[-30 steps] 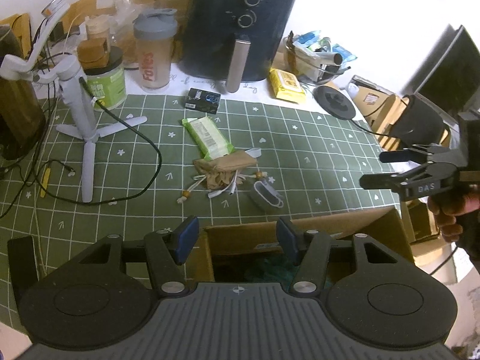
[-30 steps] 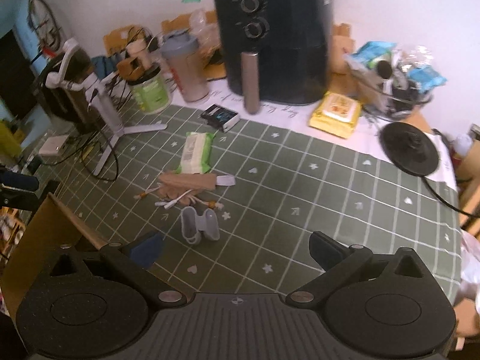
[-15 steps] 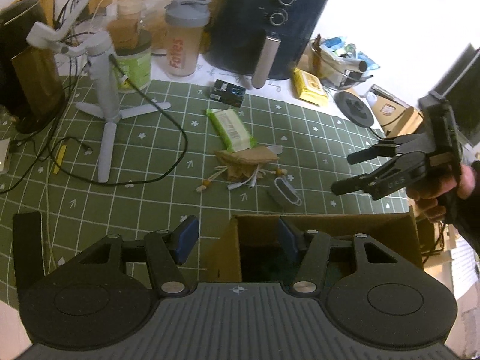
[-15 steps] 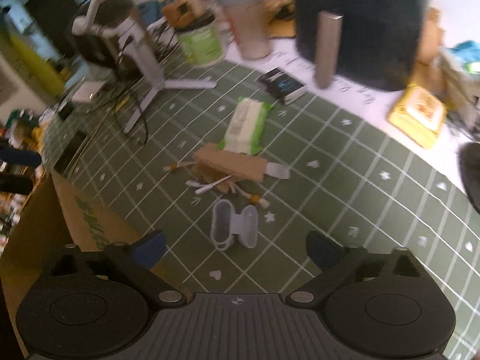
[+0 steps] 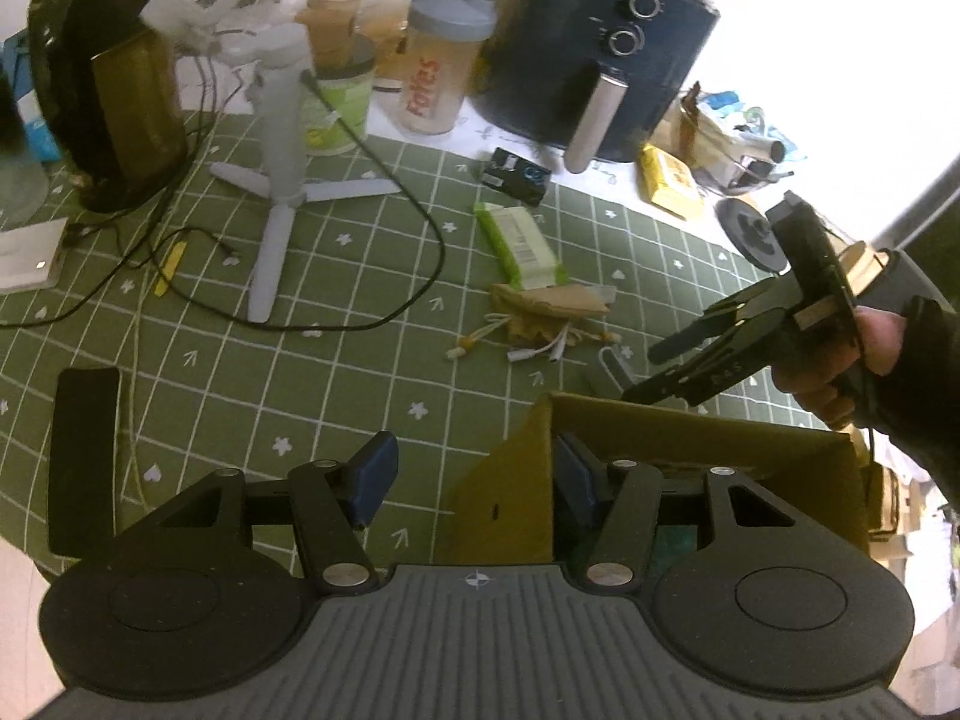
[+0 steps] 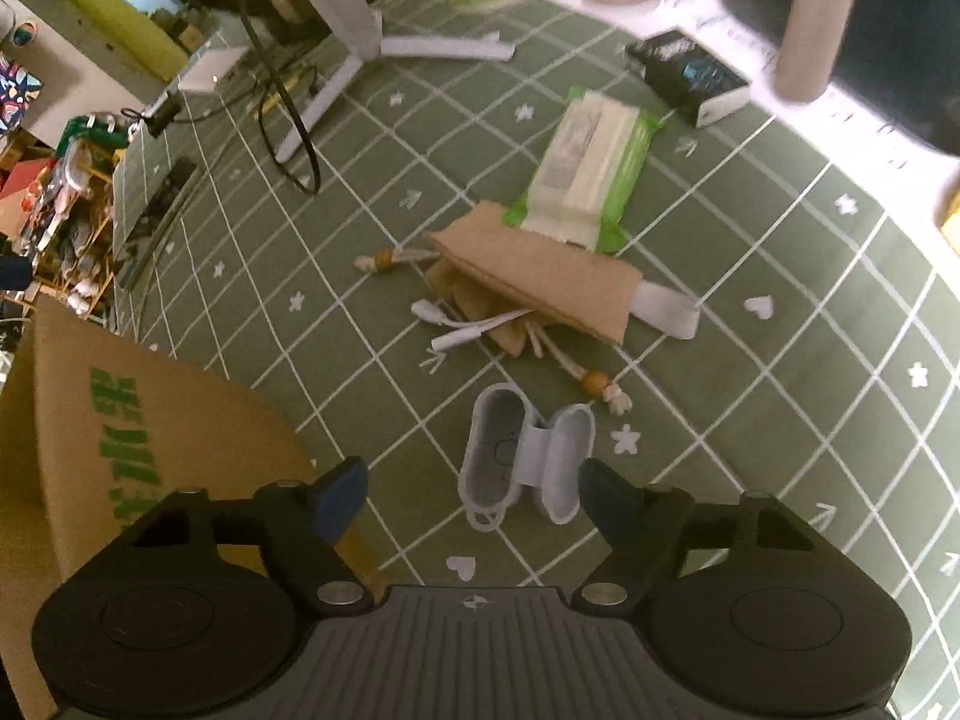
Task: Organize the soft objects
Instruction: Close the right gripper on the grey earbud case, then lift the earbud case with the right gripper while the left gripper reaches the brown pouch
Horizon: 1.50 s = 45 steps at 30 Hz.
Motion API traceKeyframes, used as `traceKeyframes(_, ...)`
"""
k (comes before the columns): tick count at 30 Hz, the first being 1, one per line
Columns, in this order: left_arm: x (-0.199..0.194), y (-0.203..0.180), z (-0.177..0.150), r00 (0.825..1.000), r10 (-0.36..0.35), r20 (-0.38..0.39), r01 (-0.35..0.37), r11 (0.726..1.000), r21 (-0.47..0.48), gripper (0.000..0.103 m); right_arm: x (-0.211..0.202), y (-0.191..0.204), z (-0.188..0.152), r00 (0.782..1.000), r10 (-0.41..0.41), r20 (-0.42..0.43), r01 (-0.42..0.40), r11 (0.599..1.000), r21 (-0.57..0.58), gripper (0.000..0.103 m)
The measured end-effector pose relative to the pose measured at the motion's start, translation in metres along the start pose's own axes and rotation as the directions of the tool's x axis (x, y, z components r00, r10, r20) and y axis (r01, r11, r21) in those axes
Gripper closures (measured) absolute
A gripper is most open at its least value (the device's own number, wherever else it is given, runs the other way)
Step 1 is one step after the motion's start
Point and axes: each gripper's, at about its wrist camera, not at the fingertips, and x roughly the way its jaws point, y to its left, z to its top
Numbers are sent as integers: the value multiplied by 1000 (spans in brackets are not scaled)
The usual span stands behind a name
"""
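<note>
A pale grey silicone case lies flipped open on the green grid-patterned mat, two rounded, rubbery halves joined by a short hinge, with a small loop at one end. Just beyond it sits a crumpled tan drawstring pouch with white cords and wooden beads, touching a glossy green-and-white wipes packet. The right gripper hangs low over the case, its jaws closing with the case between the blue pads but not yet pressed by them. To its left stands a stiff brown cardboard box with green print on its wall. The left wrist view adds what this one lacks: the left gripper has one pad inside the box wall and one outside, half spread, neither plainly pressing the cardboard, and a hand holds the right gripper just beyond the box's far edge. There the case is mostly hidden. That view also shows a dark air fryer, a white tripod and a black cable.
</note>
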Motion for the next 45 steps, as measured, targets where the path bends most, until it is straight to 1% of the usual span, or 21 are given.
traceKeyframes(3,0,5,-2,1000,7,-2,-7,1000,-17,47,11,-5,4,1000,14,-24,-14,1000,13,30)
traceKeyframes(6,0,10,-3,1000,13,-2,-13,1000,-28,47,21,-11,7,999,24,-37,-22,999,42,36)
traceKeyframes(9,-1,11,-4,1000,17,-1,-17,999,-35,47,28,-14,8,999,12,-51,-8,998,63,42)
traceKeyframes(12,-1,13,-5,1000,19,0,-19,999,-41,47,28,-18,8,999,13,-46,-9,997,83,52)
traceKeyframes(13,-1,13,-5,1000,19,1,-19,999,-43,47,29,-19,8,999,9,-50,-4,996,89,62)
traceKeyframes(17,0,12,-5,1000,17,2,-17,999,-38,47,27,-18,7,999,1,-42,3,996,92,73)
traceKeyframes(19,0,11,-4,1000,15,5,-14,999,-32,47,24,-18,6,999,-12,-29,15,996,87,75)
traceKeyframes(27,-1,3,4,1000,9,19,-9,1000,-5,47,1,-10,2,997,-70,45,67,996,60,78)
traceKeyframes(33,-2,-1,15,999,4,34,-5,1000,30,47,-22,-6,-6,985,-127,121,120,991,61,78)
traceKeyframes(40,0,-6,32,998,-3,56,0,998,67,47,-48,-6,-22,959,-197,206,175,978,117,78)
traceKeyframes(45,3,-13,42,998,-15,59,9,994,107,47,-66,-6,-35,927,-274,256,229,954,192,78)
